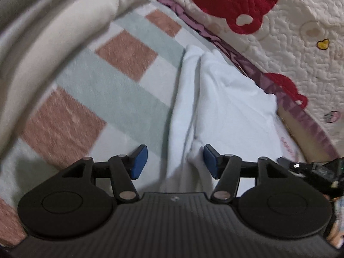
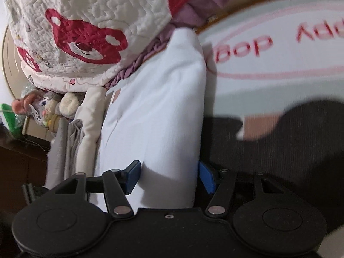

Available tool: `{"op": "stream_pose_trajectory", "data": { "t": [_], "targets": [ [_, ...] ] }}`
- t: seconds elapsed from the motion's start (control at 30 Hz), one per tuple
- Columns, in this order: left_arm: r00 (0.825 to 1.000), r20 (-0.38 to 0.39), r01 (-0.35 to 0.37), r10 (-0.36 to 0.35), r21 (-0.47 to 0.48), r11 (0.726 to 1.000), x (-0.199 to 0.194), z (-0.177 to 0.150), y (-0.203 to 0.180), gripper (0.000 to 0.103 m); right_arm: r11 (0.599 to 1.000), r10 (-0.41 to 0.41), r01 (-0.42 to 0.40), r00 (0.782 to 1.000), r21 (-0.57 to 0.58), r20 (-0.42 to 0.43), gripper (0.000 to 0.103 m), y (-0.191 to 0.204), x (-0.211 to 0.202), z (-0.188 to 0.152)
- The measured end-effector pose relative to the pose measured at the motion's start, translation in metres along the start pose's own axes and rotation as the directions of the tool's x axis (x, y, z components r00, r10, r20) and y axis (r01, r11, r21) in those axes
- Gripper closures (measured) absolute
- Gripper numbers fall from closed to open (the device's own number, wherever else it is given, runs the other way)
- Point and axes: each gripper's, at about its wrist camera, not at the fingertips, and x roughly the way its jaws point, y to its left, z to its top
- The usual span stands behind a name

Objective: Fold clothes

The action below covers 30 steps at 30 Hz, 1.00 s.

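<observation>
A white garment (image 1: pixel 225 107) lies folded on a checked blanket (image 1: pixel 120 68) of pink, mint and white squares. My left gripper (image 1: pixel 175 161) is open just above its near edge, with a long fold of the white cloth running between the blue pads (image 1: pixel 139 161). In the right wrist view the same white garment (image 2: pixel 154 111) fills the middle. My right gripper (image 2: pixel 169 177) is open with the garment's near end lying between its blue pads (image 2: pixel 206 179), which stand apart at either side of the cloth.
A quilted cream cover with red bears (image 1: pixel 279 21) (image 2: pixel 86 32) and purple trim borders the garment. A cream folded cloth (image 2: pixel 90 118) and plush toys (image 2: pixel 47 107) lie to its left. A white mat with pink lettering (image 2: pixel 268 53) lies to the right.
</observation>
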Motion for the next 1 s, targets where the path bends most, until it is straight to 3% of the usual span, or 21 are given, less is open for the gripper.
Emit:
{"op": "stream_pose_trajectory", "data": {
  "t": [0.13, 0.23, 0.33, 0.47, 0.5, 0.53, 0.57, 0.63, 0.67, 0.8, 0.83, 0.93, 1.0],
  "targets": [
    [0.995, -0.051, 0.086, -0.086, -0.013, 0.996, 0.002, -0.006, 0.003, 0.043, 1.000, 0.007, -0.007, 1.000, 0.013, -0.015, 0.036, 0.001, 0.000, -0.004],
    [0.999, -0.051, 0.025, -0.017, 0.150, 0.988, 0.002, -0.014, -0.013, 0.040, 1.000, -0.006, 0.006, 1.000, -0.007, -0.024, 0.034, 0.007, 0.003, -0.002],
    [0.996, -0.027, -0.078, 0.091, 0.298, 0.951, 0.006, -0.027, -0.037, 0.037, 0.999, -0.017, 0.016, 1.000, -0.047, -0.021, 0.030, 0.014, 0.008, -0.002],
    [0.995, 0.011, -0.101, 0.101, 0.263, 0.960, 0.009, -0.030, -0.044, 0.034, 0.992, -0.026, 0.026, 1.000, -0.121, -0.001, 0.022, 0.025, 0.015, -0.004],
    [0.995, 0.016, -0.097, 0.097, 0.259, 0.961, 0.008, -0.030, -0.043, 0.035, 0.989, -0.033, 0.034, 0.999, -0.147, 0.009, 0.024, 0.027, 0.017, -0.004],
    [0.996, 0.019, -0.093, 0.091, 0.257, 0.962, 0.007, -0.031, -0.043, 0.044, 0.980, -0.057, 0.061, 0.998, -0.187, 0.024, 0.037, 0.031, 0.018, -0.005],
    [0.997, 0.015, -0.074, 0.073, 0.240, 0.968, 0.007, -0.032, -0.041, 0.071, 0.968, -0.072, 0.079, 0.997, -0.239, 0.038, 0.051, 0.038, 0.017, -0.007],
    [1.000, 0.005, -0.030, 0.030, 0.198, 0.980, 0.009, -0.035, -0.038, 0.077, 0.925, -0.083, 0.107, 0.993, -0.363, 0.081, 0.062, 0.054, 0.012, -0.012],
    [0.999, 0.015, -0.046, 0.043, 0.227, 0.973, 0.009, -0.037, -0.042, 0.081, 0.896, -0.081, 0.120, 0.991, -0.428, 0.110, 0.064, 0.064, 0.008, -0.016],
    [0.993, 0.062, -0.116, 0.100, 0.345, 0.931, 0.003, -0.044, -0.064, 0.083, 0.743, -0.099, 0.226, 0.968, -0.630, 0.231, 0.066, 0.103, -0.001, -0.035],
    [0.993, 0.060, -0.114, 0.100, 0.352, 0.929, 0.004, -0.044, -0.065, 0.083, 0.731, -0.112, 0.240, 0.966, -0.639, 0.235, 0.067, 0.103, 0.000, -0.034],
    [0.997, 0.027, -0.075, 0.070, 0.281, 0.957, 0.008, -0.041, -0.056, 0.083, 0.696, -0.151, 0.278, 0.958, -0.662, 0.244, 0.067, 0.098, 0.003, -0.031],
    [0.999, 0.012, -0.044, 0.042, 0.246, 0.968, 0.009, -0.038, -0.050, 0.080, 0.745, -0.153, 0.257, 0.964, -0.616, 0.217, 0.066, 0.086, 0.004, -0.025]
  ]
}}
